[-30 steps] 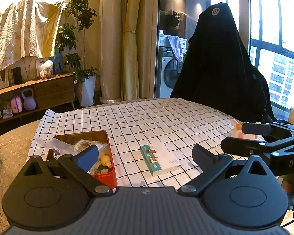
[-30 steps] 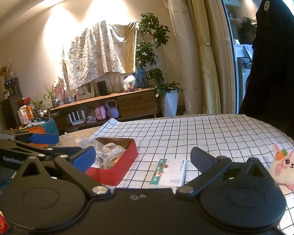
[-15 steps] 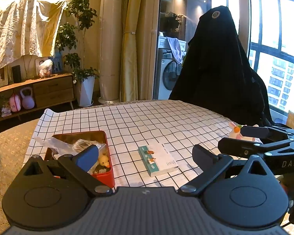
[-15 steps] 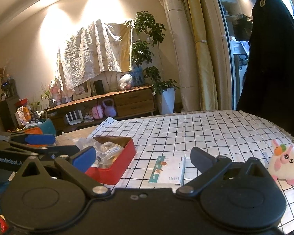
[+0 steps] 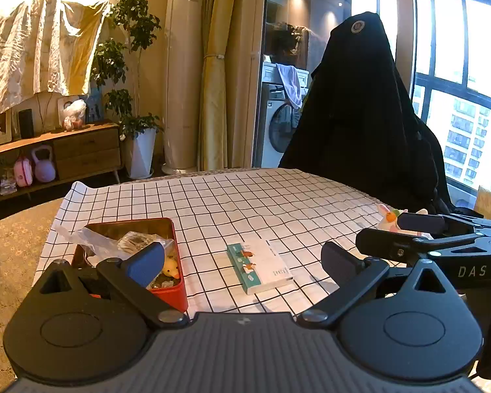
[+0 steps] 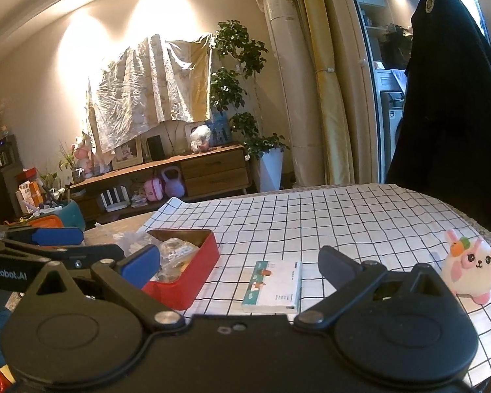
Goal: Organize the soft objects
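A pink and white plush bunny (image 6: 471, 267) sits on the checked tablecloth at the right; in the left wrist view only its top (image 5: 389, 216) shows behind the other gripper. A red tin (image 5: 167, 290) (image 6: 193, 275) at the left holds a clear plastic bag (image 5: 114, 245) and a small yellow duck (image 5: 171, 267). My left gripper (image 5: 242, 258) is open and empty above the near table edge. My right gripper (image 6: 239, 260) is open and empty, to the left of the bunny.
A white and teal booklet (image 5: 260, 262) (image 6: 275, 283) lies flat between the tin and the bunny. A chair draped in black cloth (image 5: 363, 114) stands behind the table. The checked cloth (image 5: 245, 196) covers the table's far part.
Both grippers have shifted slightly; the views have tilted a little. Objects on the table have not moved. Both jaws stay open.
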Action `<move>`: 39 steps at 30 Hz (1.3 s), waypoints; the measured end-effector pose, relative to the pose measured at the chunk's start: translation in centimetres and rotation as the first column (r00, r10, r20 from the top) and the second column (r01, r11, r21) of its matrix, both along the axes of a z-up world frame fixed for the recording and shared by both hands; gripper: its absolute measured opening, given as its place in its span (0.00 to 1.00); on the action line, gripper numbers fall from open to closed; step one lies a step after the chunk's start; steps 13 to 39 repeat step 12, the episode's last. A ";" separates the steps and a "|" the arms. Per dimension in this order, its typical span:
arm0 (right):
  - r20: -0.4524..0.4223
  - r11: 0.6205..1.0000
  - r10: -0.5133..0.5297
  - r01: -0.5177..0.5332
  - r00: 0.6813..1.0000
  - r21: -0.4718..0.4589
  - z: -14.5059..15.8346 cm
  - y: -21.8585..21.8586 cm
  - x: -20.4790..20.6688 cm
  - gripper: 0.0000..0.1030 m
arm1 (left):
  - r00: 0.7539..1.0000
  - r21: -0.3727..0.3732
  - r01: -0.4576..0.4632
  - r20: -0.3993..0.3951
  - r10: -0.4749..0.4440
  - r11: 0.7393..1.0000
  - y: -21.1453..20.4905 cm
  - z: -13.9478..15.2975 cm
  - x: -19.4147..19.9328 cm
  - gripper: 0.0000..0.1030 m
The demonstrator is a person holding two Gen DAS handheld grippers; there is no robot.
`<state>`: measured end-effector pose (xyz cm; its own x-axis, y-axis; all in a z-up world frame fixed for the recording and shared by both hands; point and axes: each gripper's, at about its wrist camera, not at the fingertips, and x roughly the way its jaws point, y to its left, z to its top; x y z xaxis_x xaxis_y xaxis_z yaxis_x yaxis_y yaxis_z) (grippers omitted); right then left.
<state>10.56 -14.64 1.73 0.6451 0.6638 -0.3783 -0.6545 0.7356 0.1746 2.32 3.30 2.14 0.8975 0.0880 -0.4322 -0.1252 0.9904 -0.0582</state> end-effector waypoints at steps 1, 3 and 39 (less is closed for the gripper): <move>0.001 1.000 0.000 0.000 1.000 0.000 0.0 0.0 -0.1 1.00 | 1.000 0.001 0.000 -0.002 0.000 1.000 0.0 0.0 0.0 1.00; 0.000 1.000 0.000 0.000 1.000 0.000 0.0 0.0 0.0 1.00 | 1.000 -0.003 0.001 -0.005 -0.001 1.000 0.0 0.0 0.0 1.00; 0.000 1.000 -0.023 0.023 1.000 -0.010 0.1 -0.2 -0.5 1.00 | 1.000 -0.022 0.020 -0.018 -0.020 1.000 0.0 -0.2 0.2 1.00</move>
